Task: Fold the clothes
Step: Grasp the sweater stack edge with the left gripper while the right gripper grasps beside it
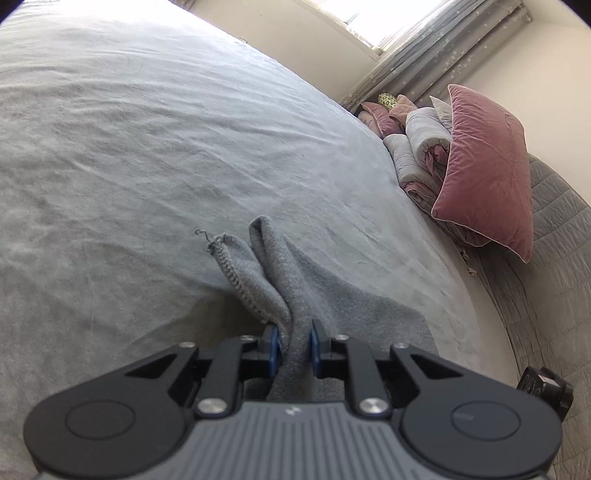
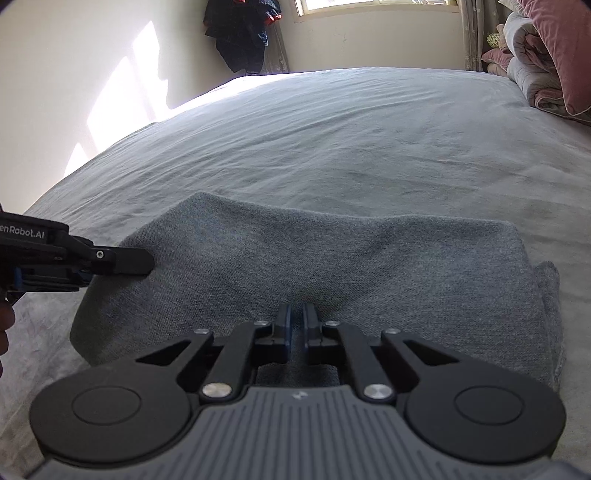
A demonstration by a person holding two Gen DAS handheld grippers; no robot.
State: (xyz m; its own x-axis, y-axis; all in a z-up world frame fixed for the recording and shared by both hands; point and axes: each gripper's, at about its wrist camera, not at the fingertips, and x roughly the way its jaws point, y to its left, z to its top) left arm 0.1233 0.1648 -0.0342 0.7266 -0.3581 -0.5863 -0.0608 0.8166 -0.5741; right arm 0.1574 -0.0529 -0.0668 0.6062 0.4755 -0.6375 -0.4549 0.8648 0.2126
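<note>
A grey knit garment (image 2: 314,254) lies folded on the grey bed sheet (image 2: 332,129). My left gripper (image 1: 294,341) is shut on a bunched corner of the garment (image 1: 280,266), with a frayed hem edge sticking up to the left. The left gripper also shows in the right wrist view (image 2: 122,263) at the garment's left edge. My right gripper (image 2: 295,325) is shut on the near edge of the garment, with a thin strip of cloth between its blue pads.
Pink pillows (image 1: 487,166) and rolled quilts (image 1: 424,147) are piled at the head of the bed. Dark clothes (image 2: 240,33) hang in the far corner by a window. The wall runs along the bed's left side.
</note>
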